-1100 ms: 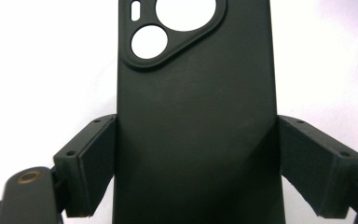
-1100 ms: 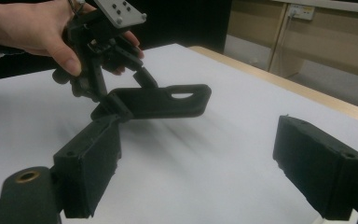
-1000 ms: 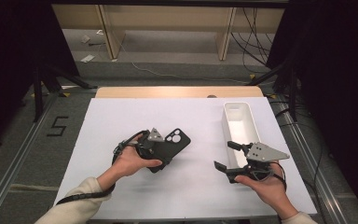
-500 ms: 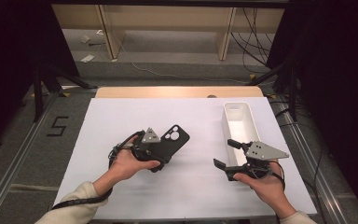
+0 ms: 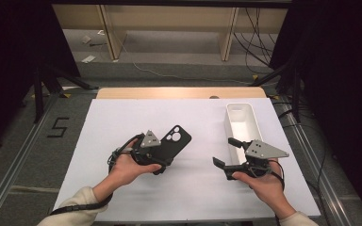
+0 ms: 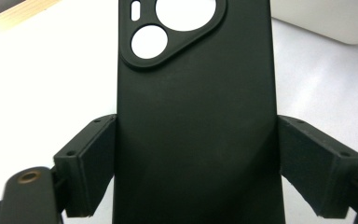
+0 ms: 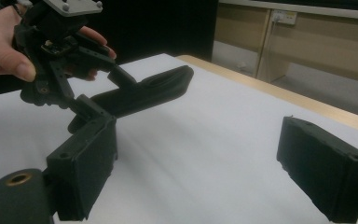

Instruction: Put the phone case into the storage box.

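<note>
Phone case (image 5: pixel 175 141), black, sits clamped in the left gripper (image 5: pixel 162 157) above the counter (image 5: pixel 122 117); right gripper (image 5: pixel 230 155) gapes empty, just widened, beside a white tray (image 5: pixel 242 113).

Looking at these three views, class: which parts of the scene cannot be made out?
- Black phone case: lower end cut off by the left gripper view's bottom edge.
- White rectangular plastic tray: near end hidden behind the right gripper in the high view.
- Small debris on the far floor: too small to identify.

I can read just one mark: a black "5" (image 5: pixel 59 127) on the grey floor (image 5: pixel 23 155) left of the table.
</note>
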A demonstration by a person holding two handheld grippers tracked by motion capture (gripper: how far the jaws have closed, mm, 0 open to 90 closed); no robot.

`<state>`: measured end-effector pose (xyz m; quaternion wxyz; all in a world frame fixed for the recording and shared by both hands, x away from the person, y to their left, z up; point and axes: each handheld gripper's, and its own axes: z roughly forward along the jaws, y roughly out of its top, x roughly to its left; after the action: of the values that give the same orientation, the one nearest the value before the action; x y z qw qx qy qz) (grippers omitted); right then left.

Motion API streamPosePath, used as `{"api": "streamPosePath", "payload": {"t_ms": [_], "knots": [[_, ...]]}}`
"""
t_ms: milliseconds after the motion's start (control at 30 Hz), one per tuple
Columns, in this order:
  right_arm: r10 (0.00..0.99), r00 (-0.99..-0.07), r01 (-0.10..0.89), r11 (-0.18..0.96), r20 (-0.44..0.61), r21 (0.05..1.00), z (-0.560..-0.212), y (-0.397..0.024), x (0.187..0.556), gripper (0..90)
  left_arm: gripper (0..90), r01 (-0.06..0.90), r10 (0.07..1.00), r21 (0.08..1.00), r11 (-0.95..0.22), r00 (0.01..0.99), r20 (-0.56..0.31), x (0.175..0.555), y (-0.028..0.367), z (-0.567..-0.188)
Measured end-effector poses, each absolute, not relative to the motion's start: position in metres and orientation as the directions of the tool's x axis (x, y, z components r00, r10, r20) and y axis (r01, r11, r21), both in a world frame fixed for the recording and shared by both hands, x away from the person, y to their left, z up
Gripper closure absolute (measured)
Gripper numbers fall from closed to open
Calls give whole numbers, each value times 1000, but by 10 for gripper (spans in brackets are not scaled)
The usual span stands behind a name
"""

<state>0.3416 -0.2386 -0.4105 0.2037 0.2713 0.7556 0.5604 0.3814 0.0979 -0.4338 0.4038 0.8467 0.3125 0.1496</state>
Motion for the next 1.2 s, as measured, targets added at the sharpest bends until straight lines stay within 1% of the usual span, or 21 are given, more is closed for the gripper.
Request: {"api": "streamPosePath", "payload": {"t_ms": [633,1200], "knots": [[667,-745,200,207,12,958,-404,-220,359,115,161,390,644,791,-471,765,6,372,92,-434],[661,-750,218,207,28,954,-400,-194,382,123,161,369,626,797,-477,780,14,368,84,-434]]}}
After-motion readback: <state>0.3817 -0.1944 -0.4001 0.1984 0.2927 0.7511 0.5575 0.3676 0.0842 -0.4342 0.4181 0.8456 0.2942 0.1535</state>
